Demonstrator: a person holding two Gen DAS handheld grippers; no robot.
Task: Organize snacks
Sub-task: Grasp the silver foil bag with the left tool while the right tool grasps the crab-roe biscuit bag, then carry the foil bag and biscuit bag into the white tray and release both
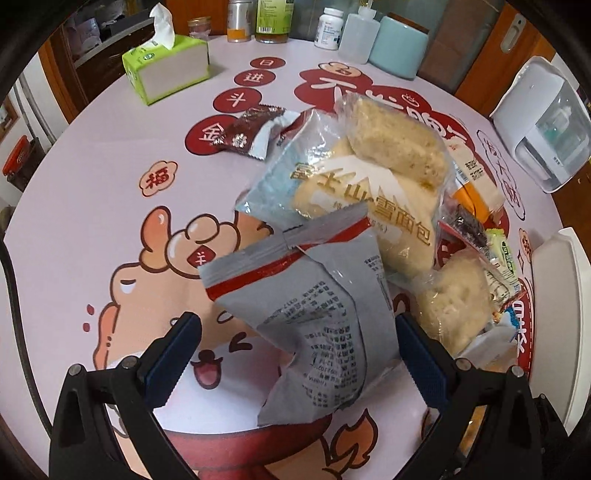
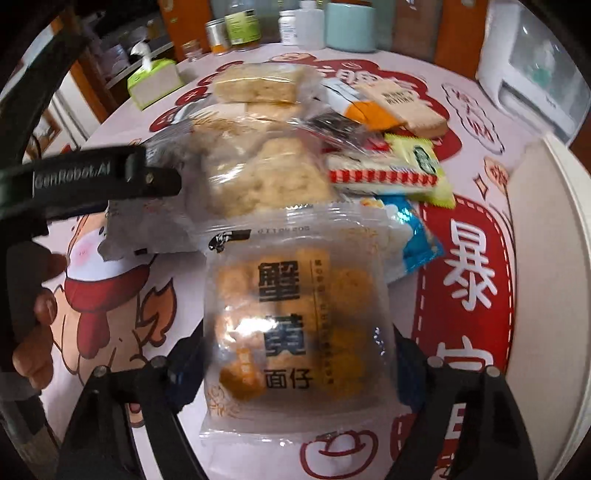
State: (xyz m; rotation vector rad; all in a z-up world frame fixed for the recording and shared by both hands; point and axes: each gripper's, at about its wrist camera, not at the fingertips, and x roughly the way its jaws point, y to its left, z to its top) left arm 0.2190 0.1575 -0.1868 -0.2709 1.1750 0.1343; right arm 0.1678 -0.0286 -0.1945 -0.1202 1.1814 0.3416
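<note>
The left hand-held gripper (image 1: 295, 354) is standing with its jaws spread wide around a grey snack packet (image 1: 314, 321), whose edge is touching only the right finger. The right hand-held gripper (image 2: 295, 369) is clamping a clear crab-roe noodle packet (image 2: 295, 325) above the counter (image 2: 177, 273), the snack pile (image 2: 295, 155) lying just ahead.

The round surface (image 1: 81, 192) wears a pale pink cloth printed with red cartoon figures and Chinese characters. At its far edge stand a green tissue box (image 1: 166, 68), a row of bottles and jars (image 1: 273, 18), a pale blue canister (image 1: 397, 46) and, off to the right, a white appliance with a clear front (image 1: 543, 125). Behind them run orange-brown wooden cabinet panels (image 1: 517, 55), and even indoor light falls over everything.
</note>
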